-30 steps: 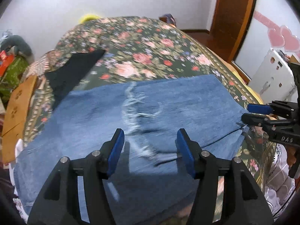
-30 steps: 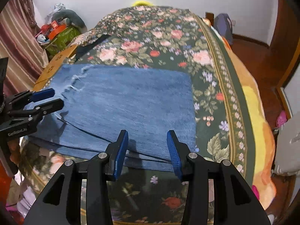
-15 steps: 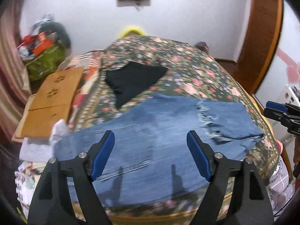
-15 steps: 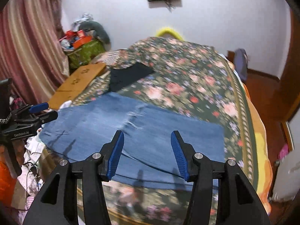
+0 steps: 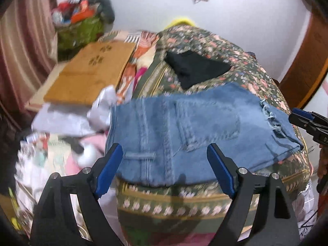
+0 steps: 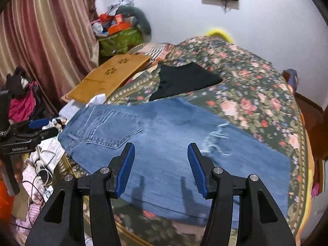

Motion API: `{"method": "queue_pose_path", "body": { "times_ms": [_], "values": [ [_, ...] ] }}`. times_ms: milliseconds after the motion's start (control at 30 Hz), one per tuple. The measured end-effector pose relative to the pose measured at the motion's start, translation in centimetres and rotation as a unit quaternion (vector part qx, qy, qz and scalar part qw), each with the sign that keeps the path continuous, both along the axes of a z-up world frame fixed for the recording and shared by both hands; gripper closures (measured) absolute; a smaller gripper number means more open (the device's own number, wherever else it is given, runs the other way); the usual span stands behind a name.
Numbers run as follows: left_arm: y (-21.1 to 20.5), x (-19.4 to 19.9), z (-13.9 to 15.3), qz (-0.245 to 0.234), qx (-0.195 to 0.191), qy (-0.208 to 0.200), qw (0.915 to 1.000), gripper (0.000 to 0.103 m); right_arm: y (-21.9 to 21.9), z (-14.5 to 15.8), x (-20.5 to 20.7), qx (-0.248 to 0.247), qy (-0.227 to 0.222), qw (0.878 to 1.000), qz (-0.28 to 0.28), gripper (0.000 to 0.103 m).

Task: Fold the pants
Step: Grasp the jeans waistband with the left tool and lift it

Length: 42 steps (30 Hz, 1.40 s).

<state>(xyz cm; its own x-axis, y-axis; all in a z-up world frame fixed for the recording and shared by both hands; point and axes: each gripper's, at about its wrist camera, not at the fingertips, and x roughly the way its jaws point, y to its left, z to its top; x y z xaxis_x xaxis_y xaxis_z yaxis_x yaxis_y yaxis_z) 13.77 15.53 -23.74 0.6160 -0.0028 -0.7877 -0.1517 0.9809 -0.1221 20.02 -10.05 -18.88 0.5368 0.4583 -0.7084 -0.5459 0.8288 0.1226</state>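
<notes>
Blue ripped jeans lie folded flat across the near end of the floral bed, back pocket up. They also show in the right wrist view. My left gripper is open and empty, hovering above the waistband end near the bed's left edge. My right gripper is open and empty above the middle of the jeans near the front edge. Each gripper shows at the edge of the other's view: the right gripper and the left gripper.
A black garment lies on the bed behind the jeans. A wooden board, loose clothes and cables crowd the floor left of the bed. A curtain hangs at left; a wooden door stands at right.
Both grippers have pulled back and swung left, opening wider. The left one now sits over the waistband end, the right one over the middle of the jeans. The jeans stay folded.
</notes>
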Motion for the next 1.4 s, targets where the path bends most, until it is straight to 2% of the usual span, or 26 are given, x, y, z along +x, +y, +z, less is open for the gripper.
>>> {"method": "queue_pose_path", "body": {
  "times_ms": [100, 367, 500, 633, 733, 900, 1033, 1067, 1100, 1133, 1200, 1300, 1400],
  "values": [
    [0.8, -0.7, -2.1, 0.008, -0.035, 0.02, 0.9992, 0.018, 1.8, -1.4, 0.4, -0.016, 0.013, 1.0, 0.008, 0.053],
    [0.7, -0.6, -6.4, 0.013, -0.095, 0.069, 0.993, 0.018, 4.3, -5.3, 1.8, -0.079, 0.039, 0.996, 0.01, 0.053],
    [1.4, -0.5, -8.2, 0.027, -0.167, 0.086, 0.9819, 0.018, 4.1, -6.1, 2.0, -0.077, 0.047, 0.996, 0.014, 0.051],
    [1.5, -0.3, -8.4, 0.036, -0.183, 0.078, 0.9793, 0.018, 4.0, -6.2, 2.2, -0.069, 0.053, 0.996, 0.018, 0.051],
    [1.9, 0.1, -8.9, 0.046, -0.209, 0.075, 0.9739, 0.017, 4.1, -6.3, 2.1, -0.069, 0.052, 0.996, 0.023, 0.051],
    [2.8, 1.3, -9.8, 0.071, -0.259, 0.074, 0.9605, 0.005, 4.0, -6.5, 2.2, -0.062, 0.054, 0.996, 0.024, 0.05],
    [3.1, 2.9, -10.2, 0.086, -0.262, 0.071, 0.9587, 0.005, 4.1, -6.5, 2.2, -0.063, 0.055, 0.996, 0.026, 0.049],
    [3.2, 3.2, -10.2, 0.088, -0.259, 0.068, 0.9594, 0.012, 4.0, -6.5, 2.2, -0.063, 0.055, 0.996, 0.026, 0.049],
    [3.2, 3.4, -10.2, 0.093, -0.25, 0.066, 0.9615, 0.022, 4.0, -6.5, 2.3, -0.062, 0.055, 0.996, 0.026, 0.049],
    [3.1, 3.7, -10.2, 0.093, -0.241, 0.068, 0.9636, 0.026, 4.1, -6.5, 2.3, -0.062, 0.055, 0.996, 0.026, 0.049],
    [3.2, 4.0, -10.0, 0.102, -0.225, 0.067, 0.9667, 0.049, 4.0, -6.6, 2.3, -0.062, 0.056, 0.996, 0.026, 0.049],
    [3.4, 4.2, -9.4, 0.102, -0.224, 0.062, 0.9674, 0.061, 4.1, -6.6, 2.3, -0.061, 0.056, 0.996, 0.026, 0.049],
    [2.3, 4.4, -7.8, 0.091, -0.175, 0.05, 0.979, 0.067, 4.1, -6.6, 2.3, -0.062, 0.057, 0.996, 0.026, 0.049]
  ]
}}
